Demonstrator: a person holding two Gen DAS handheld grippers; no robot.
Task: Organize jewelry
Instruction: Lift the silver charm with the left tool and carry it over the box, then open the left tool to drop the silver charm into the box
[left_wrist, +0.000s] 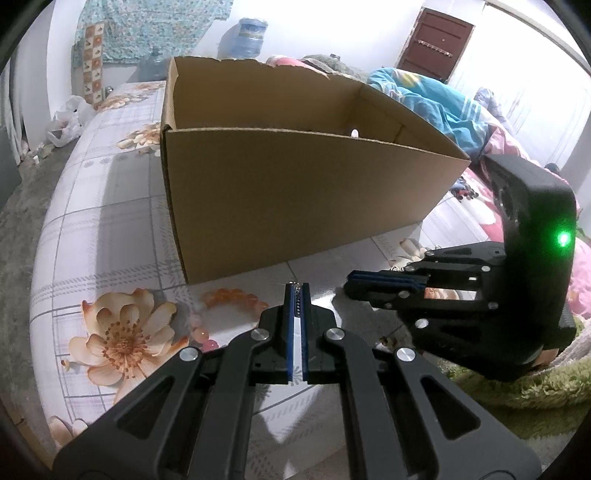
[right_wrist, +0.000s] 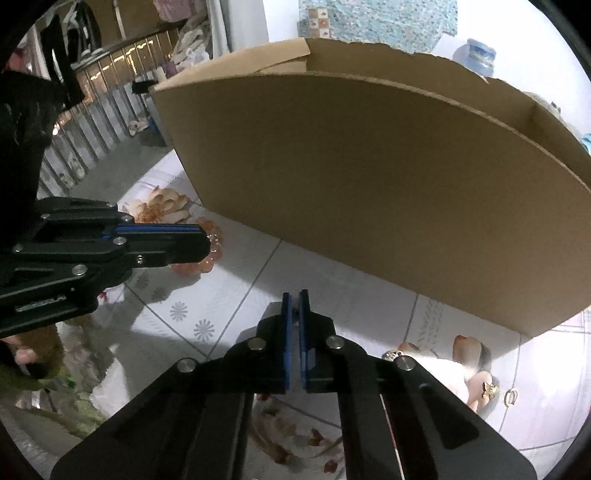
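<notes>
An open cardboard box (left_wrist: 295, 192) stands on the floral cloth; it also fills the right wrist view (right_wrist: 369, 192). My left gripper (left_wrist: 295, 286) is shut on a thin silver chain piece (left_wrist: 295, 306) just in front of the box. My right gripper (right_wrist: 294, 295) is shut on a small jewelry piece (right_wrist: 295, 314), low before the box wall. An orange bead bracelet (left_wrist: 236, 297) lies on the cloth left of my left gripper and shows under the left fingers in the right wrist view (right_wrist: 212, 245). A gold butterfly earring (right_wrist: 490, 389) and a small ring (right_wrist: 511, 397) lie at the right.
The floral tablecloth (left_wrist: 110, 229) covers the surface. A green fuzzy rug (left_wrist: 517, 387) lies at the right edge. Bedding (left_wrist: 436, 99) and water jugs (left_wrist: 249, 37) are behind the box. A metal railing (right_wrist: 92, 122) runs at the far left.
</notes>
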